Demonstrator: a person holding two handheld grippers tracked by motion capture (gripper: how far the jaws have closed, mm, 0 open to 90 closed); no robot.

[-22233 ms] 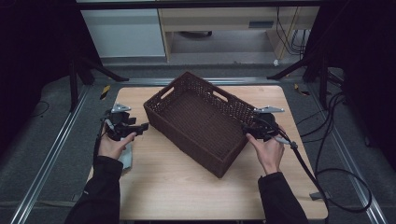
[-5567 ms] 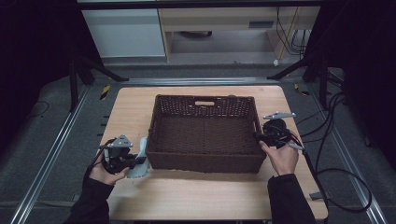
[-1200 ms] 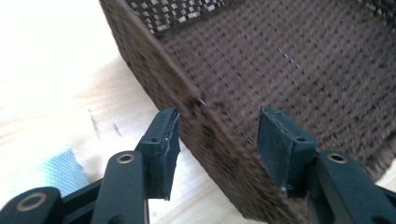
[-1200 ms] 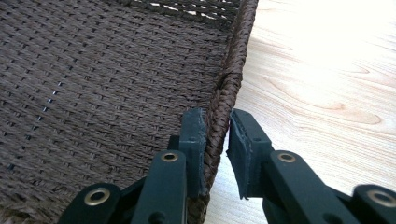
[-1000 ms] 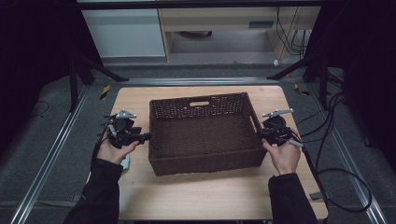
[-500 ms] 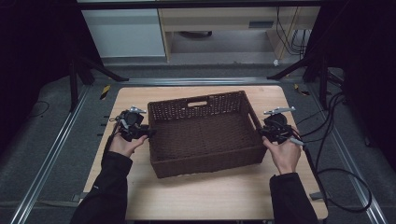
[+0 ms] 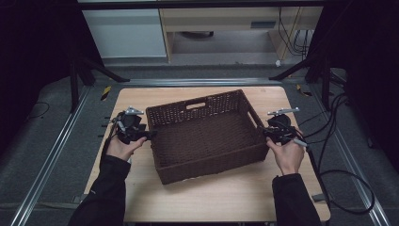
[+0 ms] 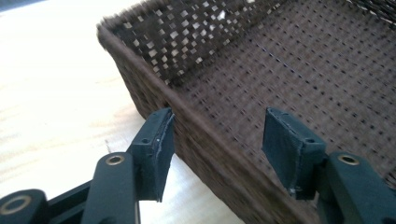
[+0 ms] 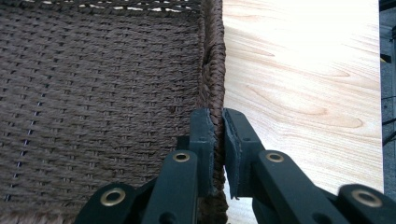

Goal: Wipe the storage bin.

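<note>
A pale wooden table [image 7: 221, 197] stands in a dark room, with metal rails on the grey floor to either side and pale cabinets across the top of the high view. In the middle of the table sits a dark brown woven basket [image 7: 207, 134], empty, turned a little so that its handle-slot wall faces the upper part of the frame.

At the centre right of the high view, the right gripper [image 7: 272, 135] is clamped on the basket's right-hand rim. Its own view settles this: the two black pads [image 9: 204, 135] press on the braided edge [image 9: 214, 70] from both sides, one inside the basket and one over the bare wood.

At the centre left, the left gripper [image 7: 149, 135] reaches toward the opposite rim. In the left gripper view its jaws stand apart and straddle the rim [image 8: 187, 112], one pad [image 8: 156, 149] outside over the table and the other inside over the woven floor, with clear gaps on both sides. The jaws have just been opening, with the rim between them but not pinched.

Judging by this, the work looks like moving or squaring up the basket with both hands. One side is secured and the other is only lined up. What seems left is to shut the left jaws on the wall, then lift or slide the basket to wherever it belongs. Nothing lies inside it yet.
</note>
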